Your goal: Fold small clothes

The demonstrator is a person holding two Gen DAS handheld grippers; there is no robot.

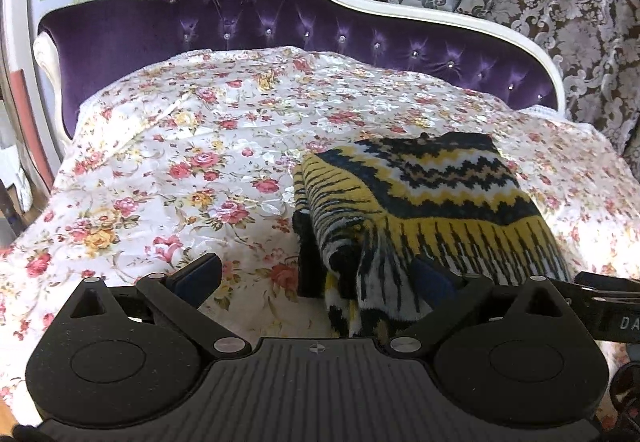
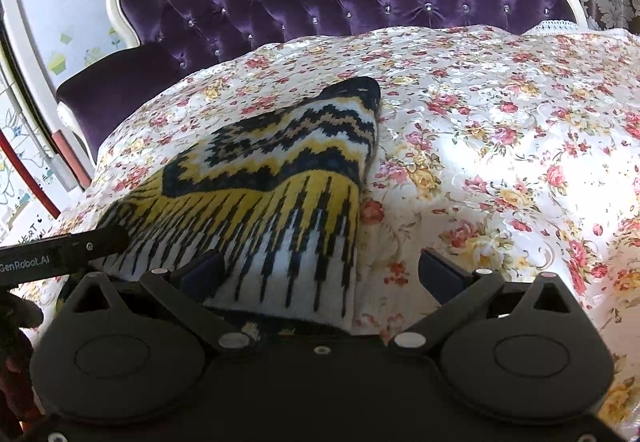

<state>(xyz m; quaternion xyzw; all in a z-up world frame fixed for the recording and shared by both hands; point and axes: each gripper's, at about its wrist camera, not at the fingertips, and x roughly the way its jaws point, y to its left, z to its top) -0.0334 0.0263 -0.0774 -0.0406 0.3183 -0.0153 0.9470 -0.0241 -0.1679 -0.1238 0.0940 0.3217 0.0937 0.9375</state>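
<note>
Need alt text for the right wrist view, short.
A folded yellow, black and white knit garment lies on a floral bedspread, partly between the open right gripper fingers. A purple tufted headboard stands behind.

Knit wool on glossy satin, velvet behind

The sweater [image 1: 424, 202] is coarse, matt knit; the floral bedspread [image 1: 192, 146] shines like satin. The headboard [image 1: 248, 2] is tufted purple velvet framed in glossy white. Both tools, left [image 1: 316, 274] and right [image 2: 320, 270], are matt black plastic.

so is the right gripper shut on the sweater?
No, the right gripper is open, its fingers spread wide, with the folded sweater lying loose between them on the floral cover.
</note>
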